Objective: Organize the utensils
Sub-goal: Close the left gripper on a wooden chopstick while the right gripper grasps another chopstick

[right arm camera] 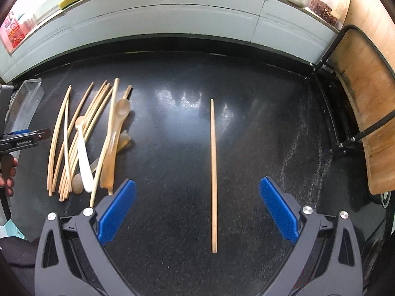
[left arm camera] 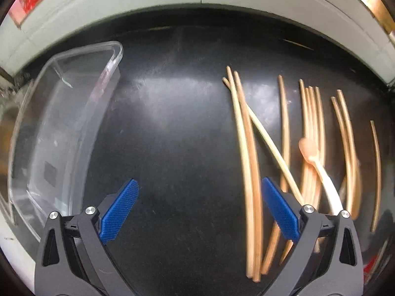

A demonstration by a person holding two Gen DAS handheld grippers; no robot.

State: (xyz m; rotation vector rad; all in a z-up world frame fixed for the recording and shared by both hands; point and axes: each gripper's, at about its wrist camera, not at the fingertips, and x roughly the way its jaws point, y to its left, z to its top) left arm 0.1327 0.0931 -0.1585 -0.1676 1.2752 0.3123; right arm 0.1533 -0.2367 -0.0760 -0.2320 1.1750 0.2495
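- The left gripper (left arm camera: 200, 209) hangs over the black worktop (left arm camera: 172, 135), jaws spread wide with nothing between them.
- A clear plastic container (left arm camera: 61, 128) sits at its nine o'clock on the worktop, with nothing visible inside.
- A loose spread of wooden chopsticks (left arm camera: 249, 172) lies at its two to three o'clock; the right-hand finger overlaps the nearest ones in the left wrist view.
- A white-handled spoon (left arm camera: 321, 170) lies across that spread.
- The right gripper (right arm camera: 197, 209) also has its jaws wide apart and holds nothing.
- A single chopstick (right arm camera: 213, 172) lies on the worktop between its fingers, pointing to twelve o'clock, touching neither pad.
- At its ten o'clock, a translucent amber spoon (right arm camera: 113, 143) rests on the pile.
- A wooden board (right arm camera: 365, 98) stands at two o'clock.
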